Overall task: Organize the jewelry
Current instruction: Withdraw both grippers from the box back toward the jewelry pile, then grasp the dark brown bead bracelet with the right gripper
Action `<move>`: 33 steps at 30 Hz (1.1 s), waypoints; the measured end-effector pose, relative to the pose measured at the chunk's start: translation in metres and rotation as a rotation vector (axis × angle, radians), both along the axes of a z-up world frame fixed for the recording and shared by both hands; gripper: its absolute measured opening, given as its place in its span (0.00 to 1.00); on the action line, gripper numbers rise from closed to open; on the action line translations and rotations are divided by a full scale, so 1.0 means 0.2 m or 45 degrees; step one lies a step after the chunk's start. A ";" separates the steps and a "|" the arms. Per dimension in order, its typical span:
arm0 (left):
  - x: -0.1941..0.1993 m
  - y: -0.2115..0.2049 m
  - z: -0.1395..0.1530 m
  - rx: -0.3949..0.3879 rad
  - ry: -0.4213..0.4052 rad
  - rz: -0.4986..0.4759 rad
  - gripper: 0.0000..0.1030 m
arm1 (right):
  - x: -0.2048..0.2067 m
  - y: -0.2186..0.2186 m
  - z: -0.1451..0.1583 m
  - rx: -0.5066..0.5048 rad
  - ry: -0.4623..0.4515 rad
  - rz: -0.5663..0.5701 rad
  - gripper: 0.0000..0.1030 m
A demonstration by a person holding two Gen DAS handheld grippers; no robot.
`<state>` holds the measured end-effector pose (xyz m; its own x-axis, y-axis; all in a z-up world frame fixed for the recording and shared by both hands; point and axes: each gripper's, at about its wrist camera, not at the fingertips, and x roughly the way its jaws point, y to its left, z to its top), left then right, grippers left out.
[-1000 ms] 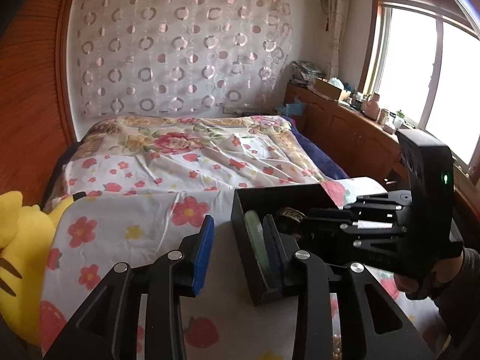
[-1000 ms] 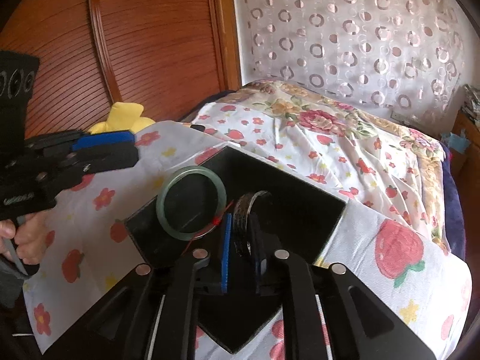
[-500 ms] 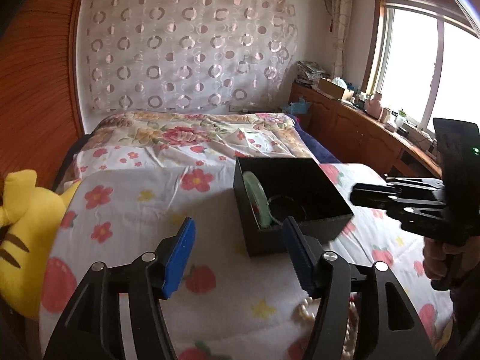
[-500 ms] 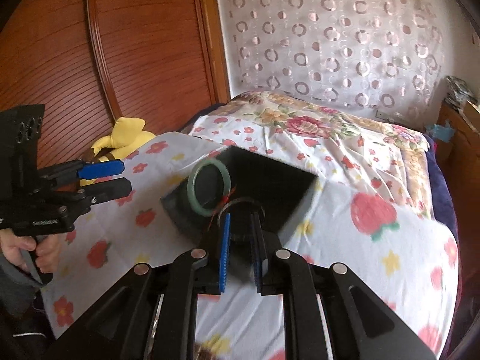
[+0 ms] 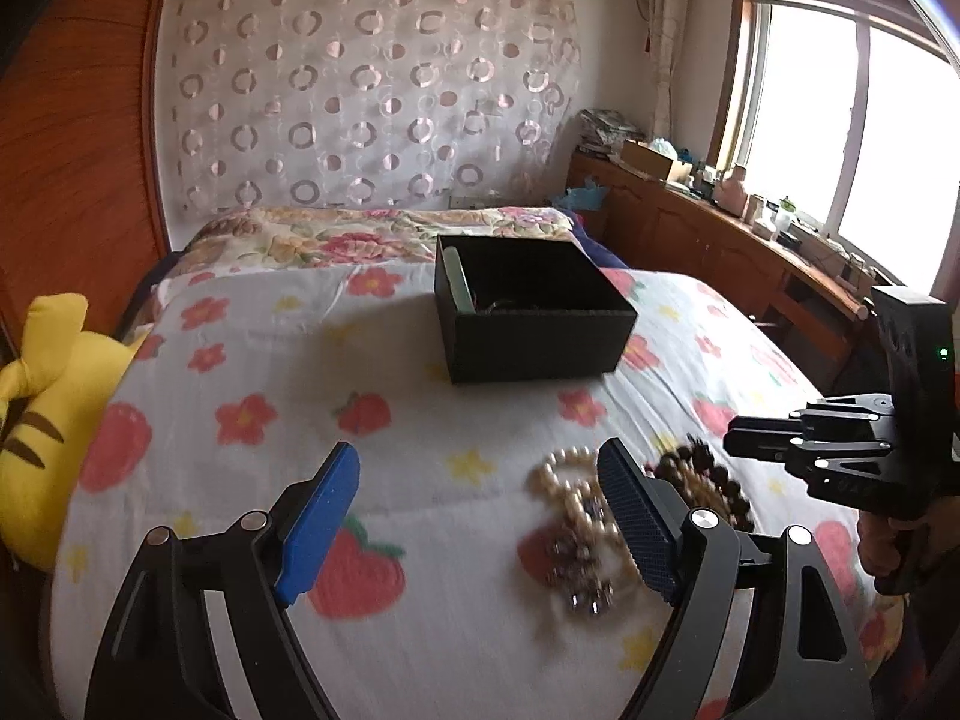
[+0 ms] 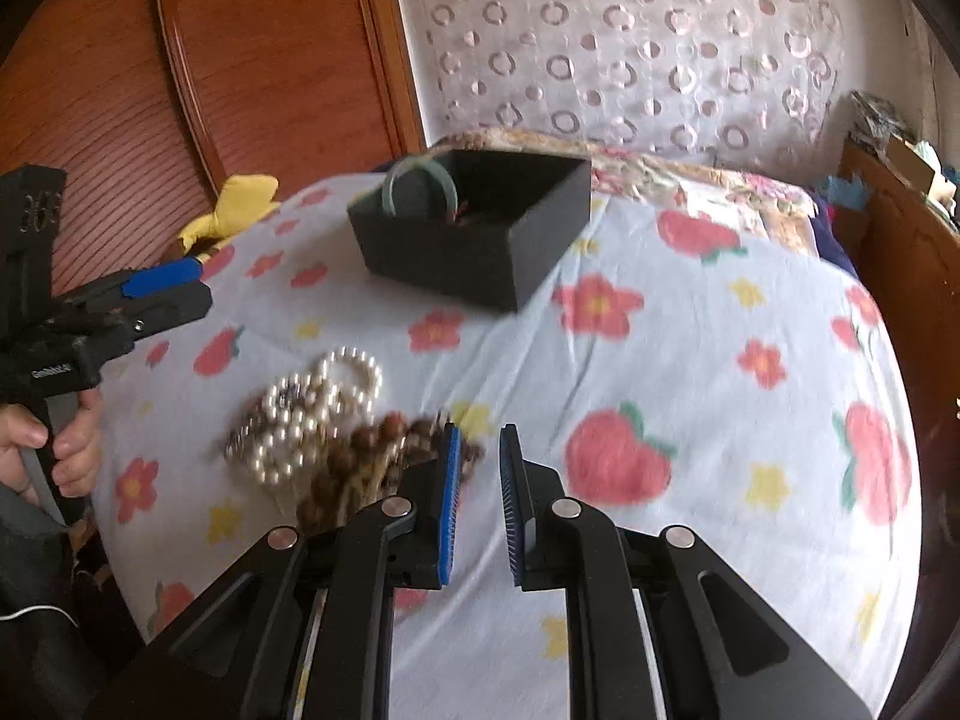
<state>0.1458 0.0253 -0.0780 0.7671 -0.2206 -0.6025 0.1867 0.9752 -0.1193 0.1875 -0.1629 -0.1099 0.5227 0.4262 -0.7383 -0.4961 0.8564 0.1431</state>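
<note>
The jewelry still to be sorted is lying in a loose heap on the flowered bedspread (image 6: 690,360), lower left of the right wrist view: a pearl bracelet (image 6: 336,384) tangled with dark metallic beads (image 6: 240,438) and a brown wooden bead strand (image 6: 360,462). The black box (image 6: 474,228) is sitting in the upper middle, well apart from the heap, with a green bangle (image 6: 414,186) leaning against its inner wall.

The left gripper (image 5: 480,516) has just been opening its jaws and is holding them spread, with nothing between them. The right gripper (image 6: 480,498) is keeping its jaws narrowly parted and empty, just beside the wooden beads.

These strands are probably light, limp and slippery. A pinch across a doubled section of one strand looks safest, since round beads may roll out of the pads, and tangled neighbours may drag along.
</note>
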 end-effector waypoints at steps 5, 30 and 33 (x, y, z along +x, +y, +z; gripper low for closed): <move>-0.08 -0.01 -0.03 -0.005 0.002 0.005 0.76 | -0.04 0.03 -0.04 0.009 0.032 -0.010 0.18; -0.24 -0.09 -0.05 0.056 0.025 -0.007 0.77 | -0.29 -0.17 0.37 0.218 -0.297 -0.047 0.14; -0.23 -0.11 -0.07 0.063 0.038 -0.016 0.77 | -0.32 -0.22 0.39 0.213 -0.311 -0.055 0.14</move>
<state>0.0998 0.0032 -0.0916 0.7459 -0.1996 -0.6354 0.1960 0.9776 -0.0770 0.1241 -0.2060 -0.0321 0.6966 0.5050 -0.5097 -0.4969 0.8520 0.1649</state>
